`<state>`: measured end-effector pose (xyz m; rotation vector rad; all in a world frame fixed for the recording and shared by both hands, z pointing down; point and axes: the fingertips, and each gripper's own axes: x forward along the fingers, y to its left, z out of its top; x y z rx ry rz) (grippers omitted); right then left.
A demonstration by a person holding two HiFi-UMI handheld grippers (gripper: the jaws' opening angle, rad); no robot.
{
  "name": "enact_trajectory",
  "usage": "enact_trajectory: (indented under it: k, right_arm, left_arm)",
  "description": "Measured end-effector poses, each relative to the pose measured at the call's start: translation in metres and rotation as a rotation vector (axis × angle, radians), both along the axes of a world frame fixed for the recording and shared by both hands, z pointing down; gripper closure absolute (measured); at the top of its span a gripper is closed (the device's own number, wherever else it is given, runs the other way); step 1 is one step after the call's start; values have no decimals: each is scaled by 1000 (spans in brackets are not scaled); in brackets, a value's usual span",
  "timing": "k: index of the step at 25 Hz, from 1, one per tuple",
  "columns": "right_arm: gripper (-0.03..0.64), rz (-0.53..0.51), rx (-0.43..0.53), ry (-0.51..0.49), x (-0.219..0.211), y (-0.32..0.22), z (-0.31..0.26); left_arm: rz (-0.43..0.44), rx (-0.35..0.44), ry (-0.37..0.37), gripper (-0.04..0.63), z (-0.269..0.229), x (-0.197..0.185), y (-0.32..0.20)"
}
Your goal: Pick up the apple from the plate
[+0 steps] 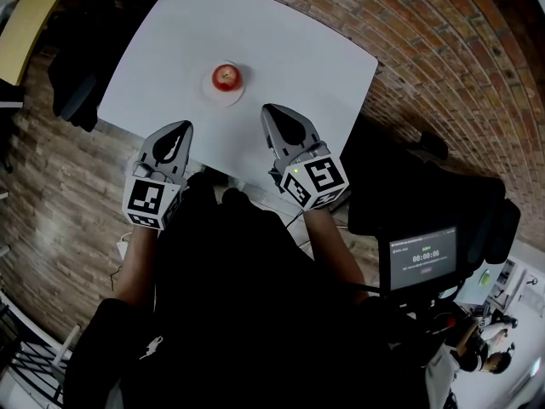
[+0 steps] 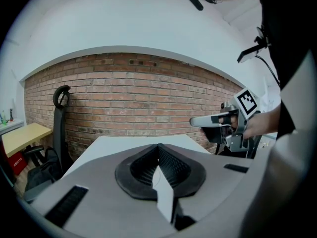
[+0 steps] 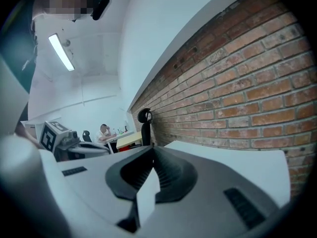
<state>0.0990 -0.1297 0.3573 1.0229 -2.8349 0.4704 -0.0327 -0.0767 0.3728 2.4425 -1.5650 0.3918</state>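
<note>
A red apple (image 1: 226,77) sits on a small white plate (image 1: 232,95) near the middle of the white table (image 1: 298,58) in the head view. My left gripper (image 1: 182,128) hovers at the table's near edge, below and left of the plate, jaws shut on nothing. My right gripper (image 1: 271,111) is over the near edge, below and right of the plate, also shut and empty. Neither touches the apple. In the left gripper view the shut left gripper (image 2: 159,148) hides the plate, and the right gripper (image 2: 195,122) shows at right. The right gripper view shows its shut right gripper (image 3: 152,150) and the left gripper (image 3: 111,151) at left.
A brick floor surrounds the table, and a brick wall (image 2: 133,103) stands beyond it. A black chair (image 1: 81,75) is at the table's left side. A yellow desk (image 1: 30,24) lies far left. A camera rig with a screen (image 1: 423,258) stands at right.
</note>
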Motion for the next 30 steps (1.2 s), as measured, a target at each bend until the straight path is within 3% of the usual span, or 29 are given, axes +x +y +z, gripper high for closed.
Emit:
enact_trajectory:
  k: [6,16,26,30]
  right_arm:
    - [612,-24,-24,-11,-15,-1,7]
    - [612,-19,-32,116,-45,-15,43]
    - [612,49,-62,170,-51,-32,68]
    - [612,61,-65,205,-55,-39,88]
  left_arm:
    - [20,-13,4,589,5,-9,-7]
    - [118,-14,34,589,7,-21,-33]
    - [208,-49,35,589,28,-26,-51]
    - [220,-67,66,589,45,-31,-58]
